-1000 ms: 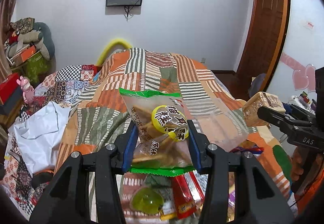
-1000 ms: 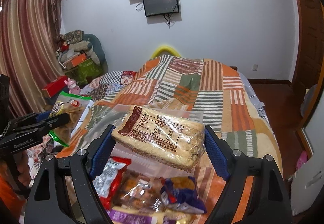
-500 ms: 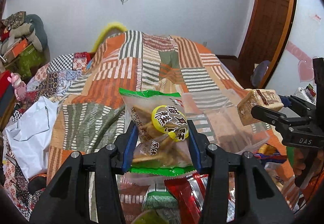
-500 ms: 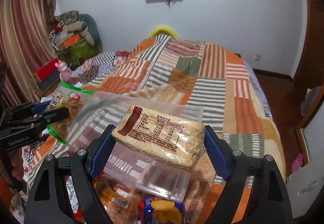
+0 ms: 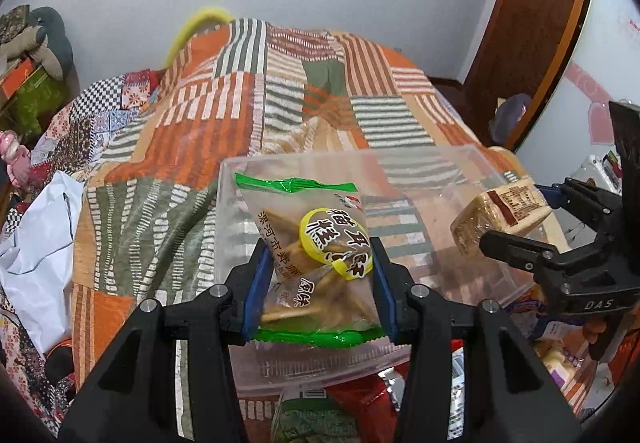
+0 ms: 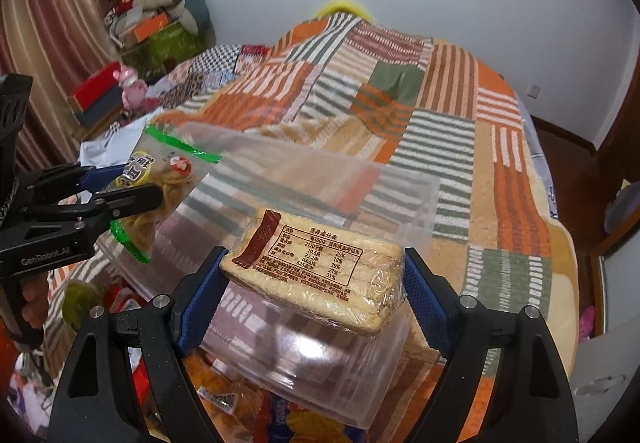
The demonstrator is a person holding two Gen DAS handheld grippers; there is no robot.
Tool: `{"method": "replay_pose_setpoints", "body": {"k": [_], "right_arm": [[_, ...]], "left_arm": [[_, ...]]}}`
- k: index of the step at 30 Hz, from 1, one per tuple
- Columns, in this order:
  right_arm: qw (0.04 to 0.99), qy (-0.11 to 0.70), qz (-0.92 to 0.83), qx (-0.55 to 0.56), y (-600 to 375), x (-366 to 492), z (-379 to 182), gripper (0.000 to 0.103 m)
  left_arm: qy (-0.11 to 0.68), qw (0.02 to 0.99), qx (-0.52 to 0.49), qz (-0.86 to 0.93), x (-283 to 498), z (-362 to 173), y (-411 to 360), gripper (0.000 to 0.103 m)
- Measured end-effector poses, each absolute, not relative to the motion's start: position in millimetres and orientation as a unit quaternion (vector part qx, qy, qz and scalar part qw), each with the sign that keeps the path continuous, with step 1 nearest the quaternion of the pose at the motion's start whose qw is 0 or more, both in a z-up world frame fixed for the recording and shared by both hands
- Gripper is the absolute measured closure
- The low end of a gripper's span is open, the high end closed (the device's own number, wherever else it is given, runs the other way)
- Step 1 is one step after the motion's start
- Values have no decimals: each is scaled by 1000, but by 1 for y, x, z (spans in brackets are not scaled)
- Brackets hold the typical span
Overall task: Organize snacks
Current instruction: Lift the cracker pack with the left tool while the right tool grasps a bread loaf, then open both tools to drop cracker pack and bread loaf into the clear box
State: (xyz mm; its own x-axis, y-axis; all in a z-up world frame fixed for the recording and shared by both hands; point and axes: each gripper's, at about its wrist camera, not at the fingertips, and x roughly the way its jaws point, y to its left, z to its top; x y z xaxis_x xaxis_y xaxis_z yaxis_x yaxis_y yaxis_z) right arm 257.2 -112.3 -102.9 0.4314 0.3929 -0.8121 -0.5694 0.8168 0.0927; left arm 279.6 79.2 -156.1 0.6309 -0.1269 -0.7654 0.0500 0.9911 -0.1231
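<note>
Left tongs: clenched on a clear snack bag with green sealed ends and a yellow round label, blue pads pressing both its sides; the bag hangs upright above the near left part of the bin.
Right tongs: clenched on a clear-wrapped pale biscuit block with a brown nutrition label, held flat, label up, over the bin's near edge.
Right tongs, seen from the left camera: at the right edge of view, the biscuit block tilted above the bin's right wall.
Left tongs, seen from the right camera: at the left edge of view, the snack bag at the bin's left end.
Clear rectangular plastic storage bin: open-topped, lying on the bed near its foot; whether anything lies inside, I cannot tell.
Loose snack packets: red, orange and purple wrappers heaped on the bed at the bin's near side, partly hidden by both tongs.
Bed with an orange, green and white striped patchwork cover: carries the bin and packets.
White plastic bag: on the bed's left edge.
</note>
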Motion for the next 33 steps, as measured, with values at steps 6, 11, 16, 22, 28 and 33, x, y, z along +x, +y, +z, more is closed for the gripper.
{"method": "replay_pose_setpoints", "body": {"k": [6,11,16,22,28,33], "right_arm": [[841,449,286,-96,-115,256,-99,19],[849,434,288,-94,-117,251,-88,17],[859,414,286,-92,-123,238,-74,17],[878,378,278,-98,-132,215,-54,11],[885,362,277,-94,-141,196,-44,10],[888,360,272,-84,-152,183,-46,6]], "left_arm": [[437,897,-44,-47,279,-161,77,56],[427,903,-22,-39,269,-152,72,52],[405,913,-27,-42,251,-134,73,45],[384,922,-26,-35,228,-112,75,40],[363,931,-28,-25,202,-95,78,29],[367,930,-24,-15,182,-95,82,24]]}}
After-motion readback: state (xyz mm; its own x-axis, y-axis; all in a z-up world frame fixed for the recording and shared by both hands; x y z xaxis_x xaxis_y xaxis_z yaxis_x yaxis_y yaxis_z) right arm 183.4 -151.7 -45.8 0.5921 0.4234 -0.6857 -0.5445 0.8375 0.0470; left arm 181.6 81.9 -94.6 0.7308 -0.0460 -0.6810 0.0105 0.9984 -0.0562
